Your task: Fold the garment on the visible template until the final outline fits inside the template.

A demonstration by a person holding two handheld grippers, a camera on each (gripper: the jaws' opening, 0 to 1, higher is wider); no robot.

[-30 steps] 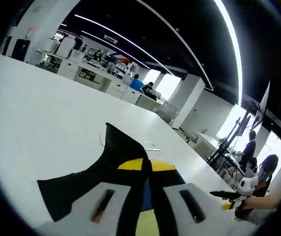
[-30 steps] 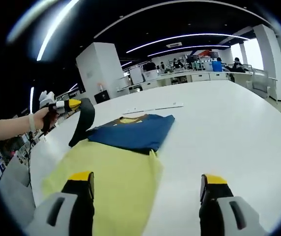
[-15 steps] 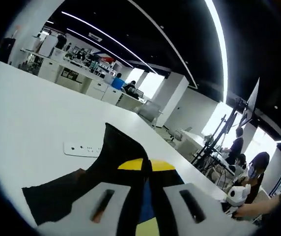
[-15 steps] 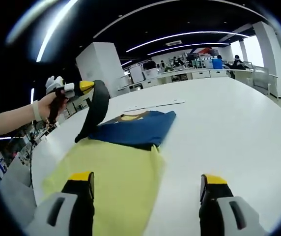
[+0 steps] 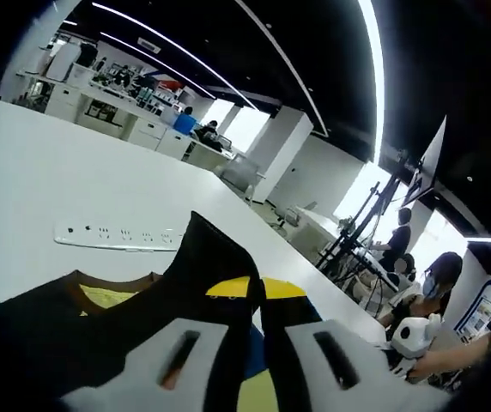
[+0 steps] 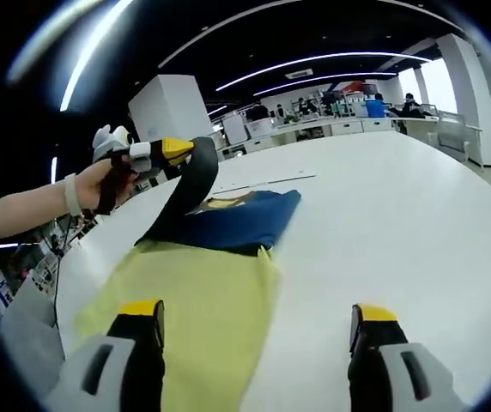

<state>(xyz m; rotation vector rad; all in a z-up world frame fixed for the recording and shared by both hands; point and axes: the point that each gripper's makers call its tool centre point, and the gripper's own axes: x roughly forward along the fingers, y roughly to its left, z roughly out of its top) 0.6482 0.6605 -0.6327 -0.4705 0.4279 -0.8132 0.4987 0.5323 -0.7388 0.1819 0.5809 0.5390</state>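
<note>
A fold is in hand: the left tongs [image 6: 185,151] are pinched on a dark flap of the garment [image 6: 237,225], lifted above the worktop [image 6: 400,232], with the rest lying beside the yellow template [image 6: 194,309]. The right tongs [image 6: 256,339] gape wide, holding nothing. Next, I judge, lay the flap across and release. No writing is legible.

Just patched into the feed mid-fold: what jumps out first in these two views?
In the right gripper view, the left tongs hold a dark flap of the garment lifted above the yellow template on the white table. The right tongs hang open over the template's near edge. In the left gripper view, a white power strip lies beyond the lifted cloth.
</note>
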